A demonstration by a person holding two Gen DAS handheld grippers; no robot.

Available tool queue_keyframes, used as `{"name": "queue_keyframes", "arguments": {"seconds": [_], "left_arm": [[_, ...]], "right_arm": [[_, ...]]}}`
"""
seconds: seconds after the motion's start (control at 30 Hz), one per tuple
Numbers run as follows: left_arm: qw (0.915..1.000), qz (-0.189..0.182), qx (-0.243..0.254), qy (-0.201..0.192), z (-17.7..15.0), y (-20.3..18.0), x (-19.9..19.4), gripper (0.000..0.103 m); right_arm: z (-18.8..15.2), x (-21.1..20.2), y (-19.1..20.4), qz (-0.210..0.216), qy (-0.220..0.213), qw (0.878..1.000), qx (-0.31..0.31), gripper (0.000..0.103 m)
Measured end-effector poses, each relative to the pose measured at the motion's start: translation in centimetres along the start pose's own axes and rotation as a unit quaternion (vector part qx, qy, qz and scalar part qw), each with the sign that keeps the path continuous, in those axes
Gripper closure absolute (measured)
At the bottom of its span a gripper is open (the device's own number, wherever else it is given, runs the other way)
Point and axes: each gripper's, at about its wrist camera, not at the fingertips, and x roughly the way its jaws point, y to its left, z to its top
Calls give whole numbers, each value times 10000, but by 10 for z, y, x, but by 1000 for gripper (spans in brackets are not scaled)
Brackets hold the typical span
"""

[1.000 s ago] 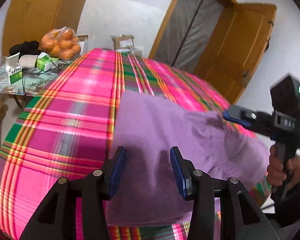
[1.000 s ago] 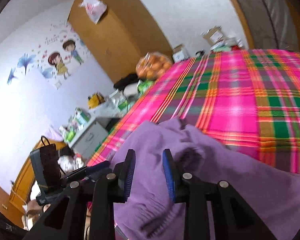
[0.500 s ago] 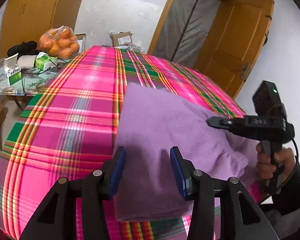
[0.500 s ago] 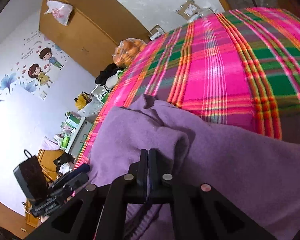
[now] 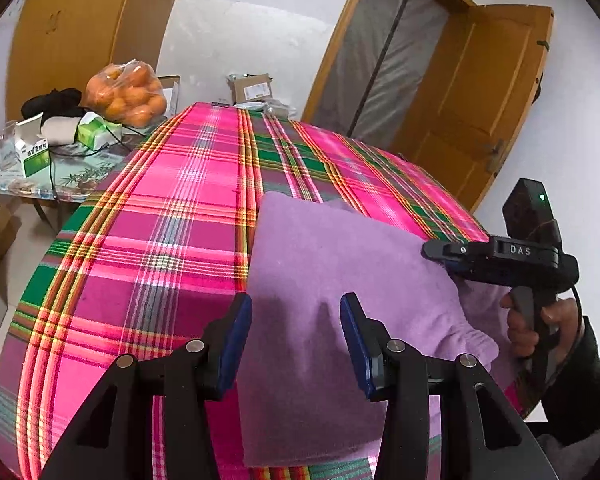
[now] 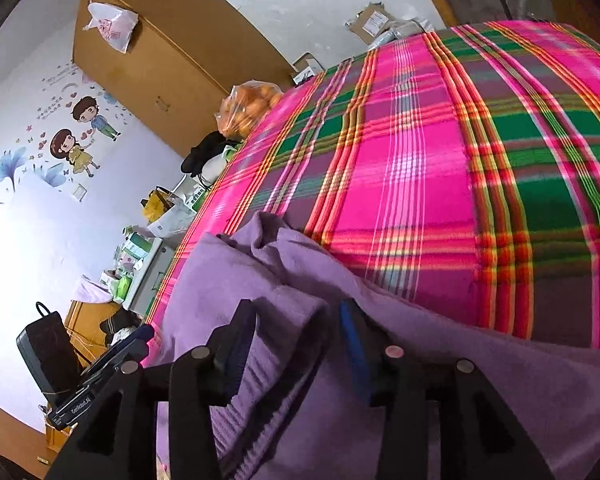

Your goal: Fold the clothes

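Purple sweater (image 5: 332, 280) lies folded on the plaid bedspread (image 5: 172, 208), filling the lower middle and right of the left wrist view. Its left edge is straight; a ribbed cuff sits toward the lower right.

Left gripper (image 5: 296, 340) hovers over the sweater's near left part, jaws spread, nothing between the pads.

Right gripper (image 6: 296, 344) sits at the bottom centre of its own view. A folded ridge of sweater with a ribbed band lies between the jaws, which are opening; the pads do not press the cloth. In the left wrist view the same gripper appears at the right edge, held by a hand (image 5: 536, 320) in a dark sleeve.

Bag of oranges (image 5: 126, 94) on a cluttered side table (image 5: 80, 168), upper left. Wooden door (image 5: 480, 88), upper right. Cartoon wall stickers (image 6: 76, 132), left of the right wrist view.
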Motion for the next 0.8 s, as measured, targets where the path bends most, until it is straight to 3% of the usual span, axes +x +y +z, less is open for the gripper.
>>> {"name": "queue_keyframes", "arguments": {"seconds": [0.27, 0.5, 0.57, 0.6, 0.8], "left_arm": [[10000, -33, -16, 19, -1, -1, 1, 55], [10000, -78, 6, 22, -3, -3, 1, 55], [10000, -92, 7, 34, -3, -4, 2, 55], [9999, -101, 19, 31, -4, -5, 2, 55], [9998, -143, 105, -33, -8, -10, -7, 55]], "right_arm": [[-6, 6, 10, 232, 309, 9992, -100, 57], [-7, 8, 5, 329, 528, 9980, 65, 61], [-6, 9, 8, 356, 492, 9981, 73, 67], [-6, 8, 9, 379, 461, 9982, 68, 81], [-8, -6, 15, 499, 250, 9984, 34, 89]]}}
